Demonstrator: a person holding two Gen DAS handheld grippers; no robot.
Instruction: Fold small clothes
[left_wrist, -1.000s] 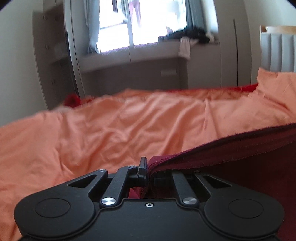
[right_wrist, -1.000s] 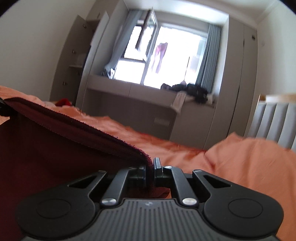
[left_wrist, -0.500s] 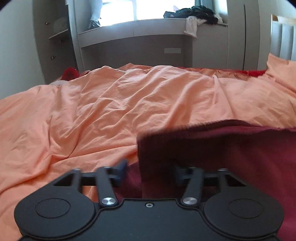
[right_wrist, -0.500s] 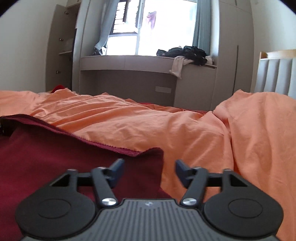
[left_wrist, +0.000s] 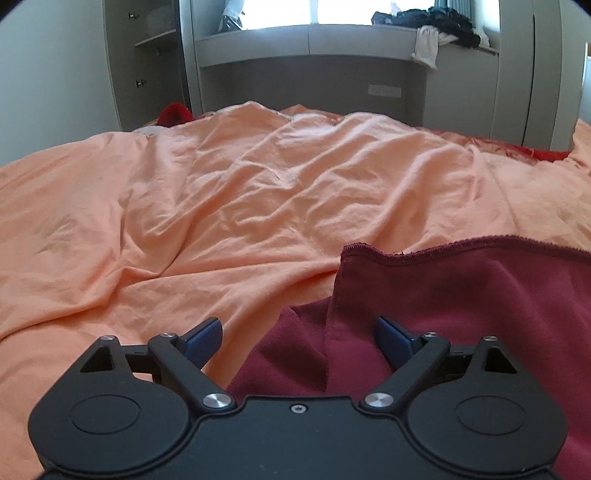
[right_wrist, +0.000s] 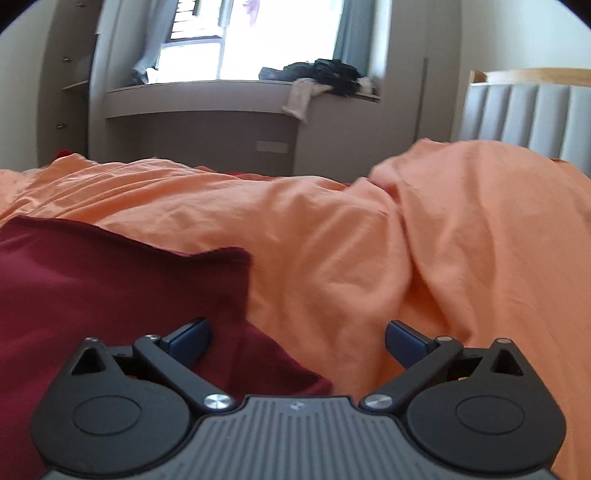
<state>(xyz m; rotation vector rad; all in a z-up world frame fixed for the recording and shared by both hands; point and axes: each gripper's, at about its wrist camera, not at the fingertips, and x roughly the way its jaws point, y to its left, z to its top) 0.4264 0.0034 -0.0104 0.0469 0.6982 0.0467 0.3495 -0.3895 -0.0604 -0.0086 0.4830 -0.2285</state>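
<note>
Two corners of the dark red knitted garment (left_wrist: 461, 306) have just been let go: the jaws of the left gripper (left_wrist: 299, 336) and right gripper (right_wrist: 297, 341) have been opening and now stand wide, pressing nothing. The garment lies on the rumpled orange bedsheet (left_wrist: 240, 192) of the bed. To finish well, I would draw both away without snagging the hem. The left view shows a doubled edge; the right view shows the padded grey headboard (right_wrist: 532, 110).

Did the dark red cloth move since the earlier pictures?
Yes. The dark red cloth dropped: its edge, earlier held up across the grey cabinet behind, now lies flat on the orange bedcover. Both the left gripper and right gripper have just been opening.
</note>
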